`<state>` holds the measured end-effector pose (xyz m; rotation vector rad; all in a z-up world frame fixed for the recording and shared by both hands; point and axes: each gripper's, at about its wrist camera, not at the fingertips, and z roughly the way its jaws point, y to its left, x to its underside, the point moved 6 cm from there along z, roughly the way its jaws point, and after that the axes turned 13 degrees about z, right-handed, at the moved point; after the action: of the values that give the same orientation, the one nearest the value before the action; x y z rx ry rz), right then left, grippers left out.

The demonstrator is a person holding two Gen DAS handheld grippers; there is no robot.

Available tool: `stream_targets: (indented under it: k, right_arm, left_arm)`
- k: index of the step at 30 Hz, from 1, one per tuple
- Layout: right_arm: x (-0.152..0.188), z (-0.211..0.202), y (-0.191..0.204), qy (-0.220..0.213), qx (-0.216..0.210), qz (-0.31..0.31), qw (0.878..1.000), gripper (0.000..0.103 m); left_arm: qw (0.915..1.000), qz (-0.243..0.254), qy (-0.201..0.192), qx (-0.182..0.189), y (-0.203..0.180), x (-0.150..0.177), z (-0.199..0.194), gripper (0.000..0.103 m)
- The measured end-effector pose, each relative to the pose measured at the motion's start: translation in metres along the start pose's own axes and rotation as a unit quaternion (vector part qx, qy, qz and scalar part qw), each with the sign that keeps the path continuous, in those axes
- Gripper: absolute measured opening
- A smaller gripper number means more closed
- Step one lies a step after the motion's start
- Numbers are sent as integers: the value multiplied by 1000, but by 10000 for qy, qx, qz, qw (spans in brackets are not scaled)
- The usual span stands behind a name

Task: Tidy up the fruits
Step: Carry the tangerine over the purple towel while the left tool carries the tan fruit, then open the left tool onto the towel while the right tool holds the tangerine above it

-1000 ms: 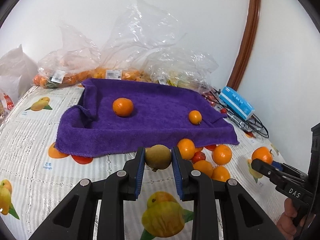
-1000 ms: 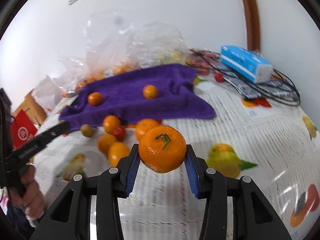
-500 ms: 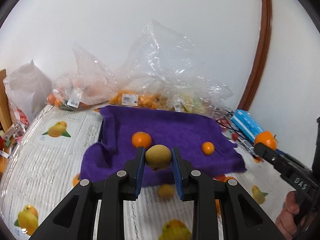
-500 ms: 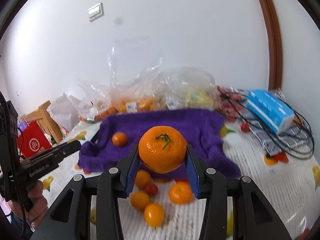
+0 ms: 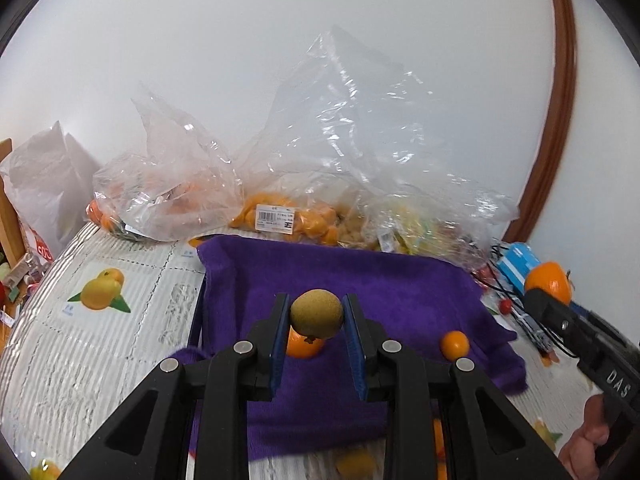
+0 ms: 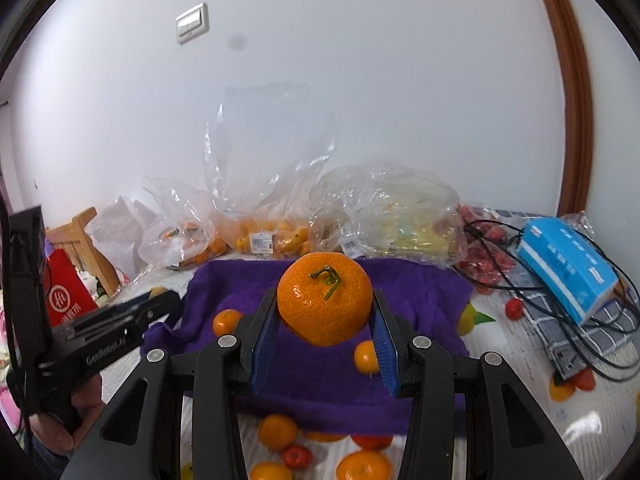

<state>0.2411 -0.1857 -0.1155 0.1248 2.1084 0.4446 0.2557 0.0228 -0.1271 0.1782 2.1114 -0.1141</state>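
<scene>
A: Both pairs of fingers are pinching fruit; the left gripper [image 5: 316, 316] has its blue pads pressed on a small brown-green fruit [image 5: 317, 313], and the right gripper [image 6: 324, 312] has its pads on the two sides of a big orange mandarin [image 6: 324, 298], with the stem turned to the camera.

B: And how are the hands standing?

A: Each gripper is tilted a little downward over the purple towel [image 5: 400, 280]; a hand [image 6: 76, 416] grips the left handle at the left edge of the right view.

B: Where are the other fruits from the fingers?

A: Just behind the left fingers one orange [image 5: 305, 346] lies on the towel, partly hidden; a smaller orange [image 5: 454, 345] is to their right on the towel; below the right fingers, in front of the towel edge, loose oranges [image 6: 277, 432] and a small red fruit [image 6: 297, 456] lie on the printed tablecloth [image 5: 100, 340]; beyond both, plastic bags [image 5: 280, 184] stand against the wall.
</scene>
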Motion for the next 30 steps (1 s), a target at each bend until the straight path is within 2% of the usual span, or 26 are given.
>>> stream_targets:
  k: [5, 7, 10, 14, 24, 30]
  right_arm:
    - [17, 24, -18, 180, -41, 241, 9995, 44]
    - [21, 29, -26, 255, 204, 210, 9992, 44]
    - [17, 26, -38, 61, 417, 193, 9989, 44]
    - [10, 23, -52, 14, 388, 516, 9979, 44]
    - [22, 40, -67, 275, 778, 489, 9954, 44]
    - [30, 49, -68, 448, 752, 529, 9948, 44]
  left_arm:
    - [9998, -178, 65, -40, 11, 15, 16, 25]
    - [9997, -218, 88, -96, 16, 18, 20, 25]
    - [9995, -281, 144, -63, 18, 20, 25, 25]
    - [9996, -247, 132, -80, 19, 21, 29, 25]
    - [9986, -407, 346, -51, 22, 27, 38, 25]
    - [9978, -478, 455, -35, 24, 31, 44, 25]
